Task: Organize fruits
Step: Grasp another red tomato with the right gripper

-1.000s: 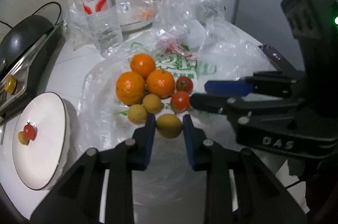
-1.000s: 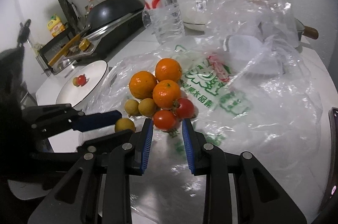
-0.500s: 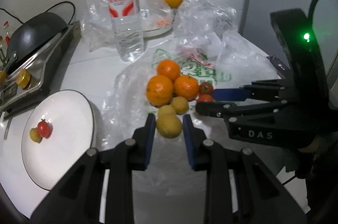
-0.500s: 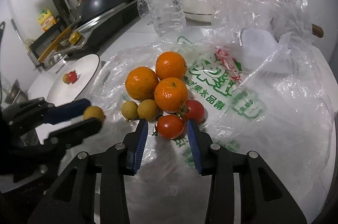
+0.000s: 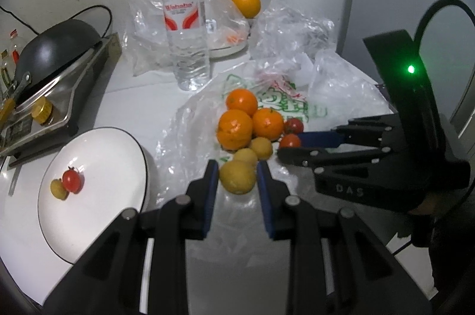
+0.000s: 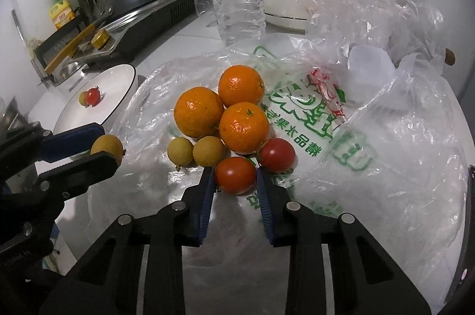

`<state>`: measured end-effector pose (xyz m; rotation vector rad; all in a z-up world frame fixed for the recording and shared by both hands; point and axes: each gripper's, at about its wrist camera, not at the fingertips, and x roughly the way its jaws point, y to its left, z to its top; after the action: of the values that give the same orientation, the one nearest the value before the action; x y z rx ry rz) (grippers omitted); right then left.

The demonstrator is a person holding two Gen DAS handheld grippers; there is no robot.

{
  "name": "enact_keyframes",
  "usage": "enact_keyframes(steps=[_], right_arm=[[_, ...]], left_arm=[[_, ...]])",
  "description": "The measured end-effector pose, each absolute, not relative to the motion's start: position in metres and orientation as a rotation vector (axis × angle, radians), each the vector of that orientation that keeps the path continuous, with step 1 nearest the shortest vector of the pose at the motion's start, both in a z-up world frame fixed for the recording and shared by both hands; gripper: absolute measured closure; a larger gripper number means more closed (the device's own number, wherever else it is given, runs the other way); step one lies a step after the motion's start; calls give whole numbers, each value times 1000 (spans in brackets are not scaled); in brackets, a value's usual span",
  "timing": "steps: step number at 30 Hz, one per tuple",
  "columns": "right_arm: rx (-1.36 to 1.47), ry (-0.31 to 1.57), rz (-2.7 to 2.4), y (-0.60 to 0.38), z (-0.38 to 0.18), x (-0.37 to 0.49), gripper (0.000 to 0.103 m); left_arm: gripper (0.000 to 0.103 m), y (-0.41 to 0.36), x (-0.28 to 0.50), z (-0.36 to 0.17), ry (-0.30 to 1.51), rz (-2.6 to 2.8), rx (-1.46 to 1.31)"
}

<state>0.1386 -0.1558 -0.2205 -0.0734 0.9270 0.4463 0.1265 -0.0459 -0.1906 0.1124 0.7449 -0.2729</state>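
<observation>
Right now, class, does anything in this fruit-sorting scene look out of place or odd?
One orange sits apart at the back, near the crumpled plastic bags, away from the three-orange pile on the flattened bag. Nothing looks spilled or damaged.

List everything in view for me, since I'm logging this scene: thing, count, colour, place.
oranges: three, orange, clustered on the plastic bag
far orange: one, back by the wall
tomatoes: one loose on the bag, one red tomato in the right gripper
small yellow fruits: two on the bag, one yellow fruit in the left gripper
plate: white, holding one tomato and one yellow fruit
water bottle: clear, upright behind the bag
plastic bag: clear, green print
wok: dark, on a stove
left gripper: shut on fruit
right gripper: shut on tomato
</observation>
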Motion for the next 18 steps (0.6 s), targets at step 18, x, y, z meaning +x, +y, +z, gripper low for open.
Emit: enact_keyframes(steps=[18], right_arm=[[-71,841,458,-157,-181,107,72]], left_arm=[[76,-41,102,-173,691,-270,122]])
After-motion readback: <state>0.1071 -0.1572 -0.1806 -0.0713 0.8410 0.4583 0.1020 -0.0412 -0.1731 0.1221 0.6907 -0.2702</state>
